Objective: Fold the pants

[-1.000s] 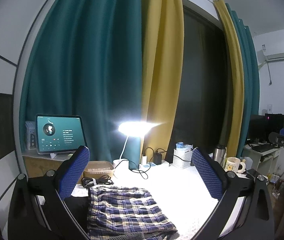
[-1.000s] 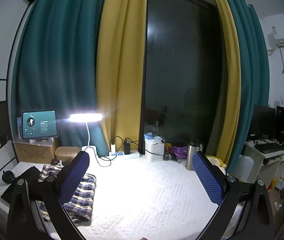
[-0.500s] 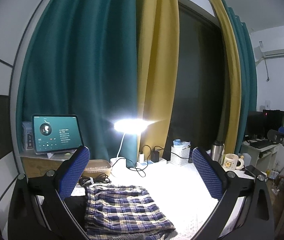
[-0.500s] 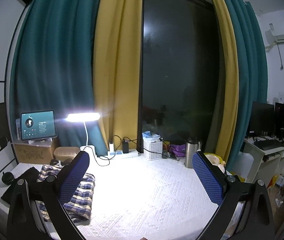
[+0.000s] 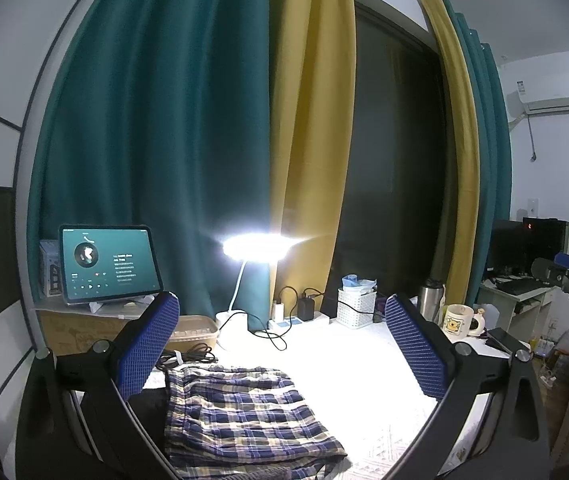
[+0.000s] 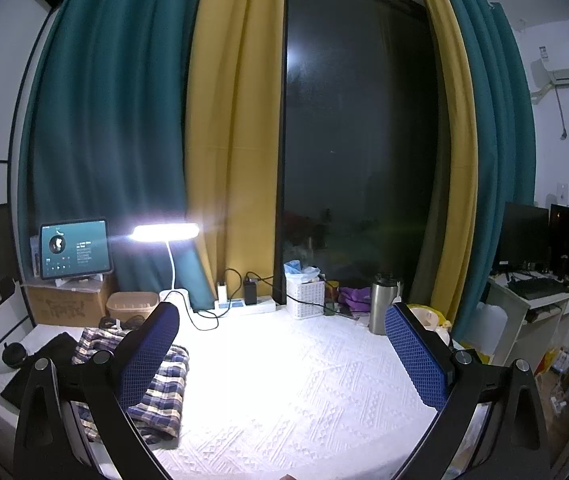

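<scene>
Plaid pants (image 5: 240, 420) lie folded near the bed's left edge beside a charging cable (image 5: 192, 354), both grippers (image 5: 280, 360) (image 6: 280, 364) spread empty above; a careless descent could snag that cable or rumple the folds

A home bedroom at night: teal and yellow curtains (image 6: 132, 120) frame a dark window (image 6: 356, 140), with a wall air conditioner (image 5: 552, 100), lit desk lamp (image 5: 258, 246) and computer monitors (image 6: 548, 244).

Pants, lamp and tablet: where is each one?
Pants (image 5: 244, 412): left wrist view, middle of the plaid cloth.
Lamp (image 5: 258, 245): left wrist view, its glowing head.
Tablet (image 6: 74, 249): right wrist view, its screen.
</scene>
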`<state>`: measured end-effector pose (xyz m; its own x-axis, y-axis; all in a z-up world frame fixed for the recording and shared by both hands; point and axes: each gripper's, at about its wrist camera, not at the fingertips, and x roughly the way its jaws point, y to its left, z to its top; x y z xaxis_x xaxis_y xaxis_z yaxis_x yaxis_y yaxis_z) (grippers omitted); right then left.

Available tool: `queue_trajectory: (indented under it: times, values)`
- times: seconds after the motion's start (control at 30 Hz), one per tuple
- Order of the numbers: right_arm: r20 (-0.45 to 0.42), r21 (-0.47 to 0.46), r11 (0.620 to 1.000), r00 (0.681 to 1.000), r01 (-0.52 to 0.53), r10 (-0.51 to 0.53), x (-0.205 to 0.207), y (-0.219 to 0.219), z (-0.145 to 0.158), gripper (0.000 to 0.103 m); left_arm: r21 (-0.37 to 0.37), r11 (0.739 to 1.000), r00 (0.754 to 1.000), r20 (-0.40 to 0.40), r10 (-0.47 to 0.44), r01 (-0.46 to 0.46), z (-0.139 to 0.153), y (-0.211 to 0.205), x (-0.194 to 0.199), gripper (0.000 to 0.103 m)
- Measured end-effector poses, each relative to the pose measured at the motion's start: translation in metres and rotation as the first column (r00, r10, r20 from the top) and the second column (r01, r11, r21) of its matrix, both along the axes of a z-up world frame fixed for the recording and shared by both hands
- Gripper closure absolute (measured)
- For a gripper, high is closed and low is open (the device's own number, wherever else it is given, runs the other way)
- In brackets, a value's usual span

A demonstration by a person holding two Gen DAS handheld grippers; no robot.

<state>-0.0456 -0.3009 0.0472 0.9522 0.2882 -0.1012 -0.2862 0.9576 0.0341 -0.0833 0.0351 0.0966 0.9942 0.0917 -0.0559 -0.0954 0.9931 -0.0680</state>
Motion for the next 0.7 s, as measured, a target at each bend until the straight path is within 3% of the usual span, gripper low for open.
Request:
queue_trajectory:
  times: [0.7]
  values:
    - [-0.004, 0.013, 1.000, 1.000, 0.017, -0.017, 0.0016, -0.0042, -0.0021, 0.000, 0.019, 1.000, 1.000, -0.007, -0.018, 0.018, 0.0001, -0.0066, 0.0019, 0.001]
